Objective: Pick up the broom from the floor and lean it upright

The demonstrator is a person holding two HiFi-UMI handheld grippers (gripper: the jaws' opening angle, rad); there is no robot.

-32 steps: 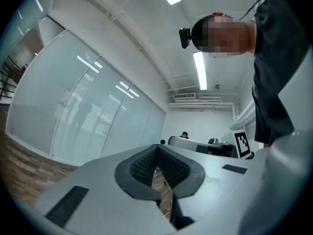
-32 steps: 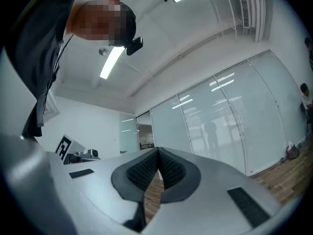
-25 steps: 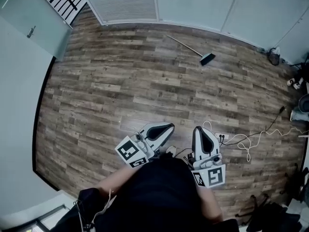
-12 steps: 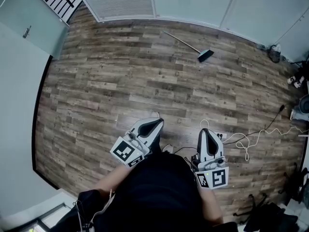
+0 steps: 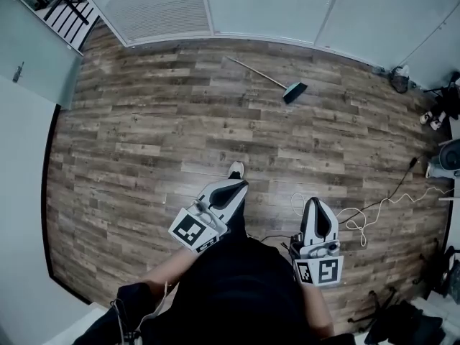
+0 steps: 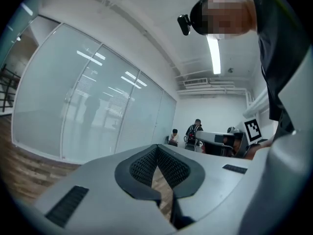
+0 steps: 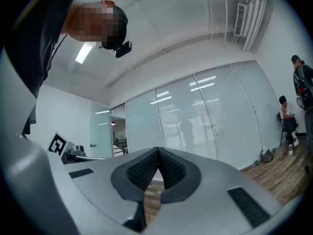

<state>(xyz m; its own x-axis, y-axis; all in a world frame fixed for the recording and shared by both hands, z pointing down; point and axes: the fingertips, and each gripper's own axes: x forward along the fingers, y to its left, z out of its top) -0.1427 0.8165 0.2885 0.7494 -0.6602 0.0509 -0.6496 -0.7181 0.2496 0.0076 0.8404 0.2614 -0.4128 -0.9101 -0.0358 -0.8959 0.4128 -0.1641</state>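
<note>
- The broom [image 5: 268, 79] lies flat on the wood-plank floor [image 5: 144, 135] at the far side of the room, close to the glass wall [image 5: 273, 6] but not touching it.
- It has a long, thin, pale handle that runs on a slant; the free end points toward the far left.
- Its small, dark, wedge-shaped head sits at the nearer, right end. The bristles are too small to make out.
- Nothing lies on or against the broom, and bare planks surround it.
- Your left gripper [image 5: 241, 185] is low in the head view, well apart from the broom. Its jaws are pressed together at the tips with nothing between them, as the left gripper view [image 6: 156, 153] shows.
- Your right gripper [image 5: 318, 203] is beside it, also far from the broom. Its jaws are closed tip to tip and empty, as the right gripper view [image 7: 157, 153] shows.
- A white cable [image 5: 366, 218] curls across the floor just right of your right gripper.
</note>
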